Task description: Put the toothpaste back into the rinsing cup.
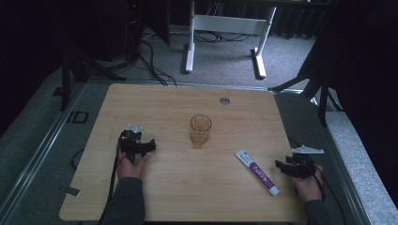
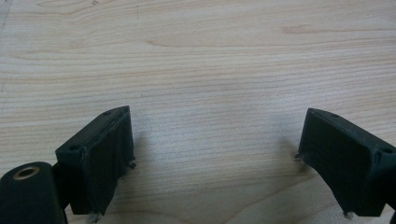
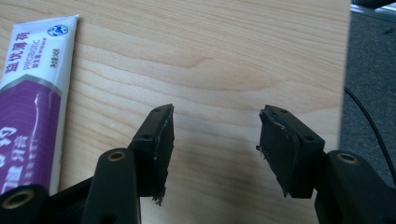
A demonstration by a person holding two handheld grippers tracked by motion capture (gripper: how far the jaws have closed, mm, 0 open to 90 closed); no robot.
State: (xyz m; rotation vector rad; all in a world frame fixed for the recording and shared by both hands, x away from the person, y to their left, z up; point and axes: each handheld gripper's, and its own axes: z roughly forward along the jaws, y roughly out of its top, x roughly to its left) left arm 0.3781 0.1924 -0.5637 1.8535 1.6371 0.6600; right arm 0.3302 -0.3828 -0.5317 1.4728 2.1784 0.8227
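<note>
We see the tube [image 1: 256, 172] lying flat just left of our right claw [image 1: 287, 165], not touching; both that and the left claw [image 1: 141, 146] gape empty.

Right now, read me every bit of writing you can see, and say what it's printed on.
"PROBIOTIC": on the white end of the toothpaste tube, right gripper view.
Chinese characters beside it and on its purple part: present, not surely readable.
Small print under the round logo: too small.
Glass cup: faint marking, blurred.
</note>
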